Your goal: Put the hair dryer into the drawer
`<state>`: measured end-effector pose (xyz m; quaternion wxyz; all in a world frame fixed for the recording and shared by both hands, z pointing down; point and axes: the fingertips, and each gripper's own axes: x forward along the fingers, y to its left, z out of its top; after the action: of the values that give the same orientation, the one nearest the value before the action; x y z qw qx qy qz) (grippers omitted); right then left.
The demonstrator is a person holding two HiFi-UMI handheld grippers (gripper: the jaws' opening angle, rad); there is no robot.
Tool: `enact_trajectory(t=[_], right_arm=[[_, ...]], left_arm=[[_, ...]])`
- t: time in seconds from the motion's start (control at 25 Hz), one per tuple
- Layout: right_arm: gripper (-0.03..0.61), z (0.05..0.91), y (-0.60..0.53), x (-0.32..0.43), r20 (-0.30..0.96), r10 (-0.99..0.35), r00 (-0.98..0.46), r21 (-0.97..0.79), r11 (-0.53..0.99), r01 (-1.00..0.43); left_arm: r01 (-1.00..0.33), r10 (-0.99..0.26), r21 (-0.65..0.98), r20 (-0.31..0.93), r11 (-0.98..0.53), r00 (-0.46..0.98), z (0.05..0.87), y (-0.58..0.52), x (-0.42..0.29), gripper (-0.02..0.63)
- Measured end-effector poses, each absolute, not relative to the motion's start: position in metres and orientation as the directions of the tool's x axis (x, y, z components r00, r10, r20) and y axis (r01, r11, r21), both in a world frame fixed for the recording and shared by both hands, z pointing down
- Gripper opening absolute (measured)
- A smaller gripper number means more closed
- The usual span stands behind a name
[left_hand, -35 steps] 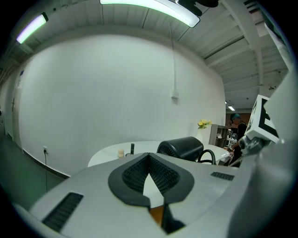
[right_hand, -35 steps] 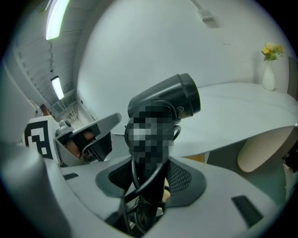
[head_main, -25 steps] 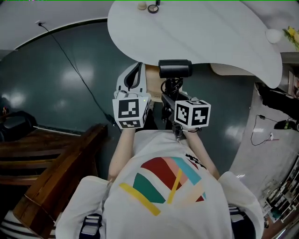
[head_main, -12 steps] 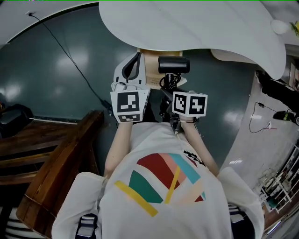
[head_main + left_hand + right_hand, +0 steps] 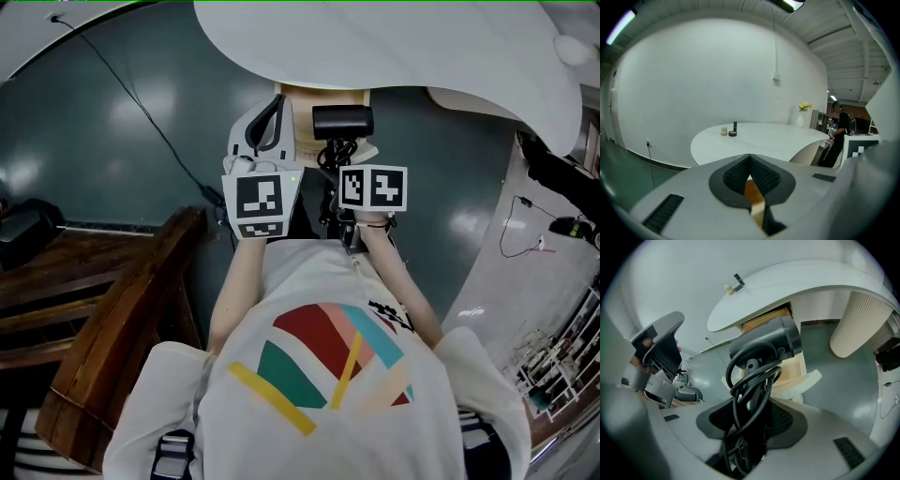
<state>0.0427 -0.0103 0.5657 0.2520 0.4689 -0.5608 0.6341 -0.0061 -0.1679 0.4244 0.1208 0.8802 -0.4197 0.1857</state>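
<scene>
The camera on my head looks steeply down over my shirt (image 5: 328, 375) to the floor (image 5: 112, 141), with the table (image 5: 394, 47) at the top edge. The one on my left tongs (image 5: 750, 159) sits close behind the jaws and faces nearly level across the table top to the wall (image 5: 717, 70). The one on my right tongs (image 5: 749, 420) tilts down, close on the hair dryer (image 5: 764, 341), toward the drawer (image 5: 793, 371). All three show the table; the head and right views share the drawer.

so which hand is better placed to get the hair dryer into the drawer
Right. The right gripper grips the hair dryer by its cord-wrapped handle, with the open drawer straight ahead. The left gripper is shut, holding nothing.
</scene>
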Motion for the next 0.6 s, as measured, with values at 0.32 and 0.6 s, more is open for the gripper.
enact_trajectory(t=[0.32, 0.6], right_arm=[[0.196, 0.586, -0.039, 0.036, 0.879, -0.175, -0.443, -0.475, -0.270, -0.837], [0.196, 0.617, -0.066, 0.032, 0.889, -0.106, -0.446, -0.457, -0.287, -0.842]], left_arm=[[-0.786, -0.677, 0.073, 0.462, -0.614, 0.573, 0.446, -0.173, -0.011, 0.017], [-0.791, -0.668, 0.112, 0.473, -0.602, 0.575, 0.465, -0.187, -0.023, 0.015]])
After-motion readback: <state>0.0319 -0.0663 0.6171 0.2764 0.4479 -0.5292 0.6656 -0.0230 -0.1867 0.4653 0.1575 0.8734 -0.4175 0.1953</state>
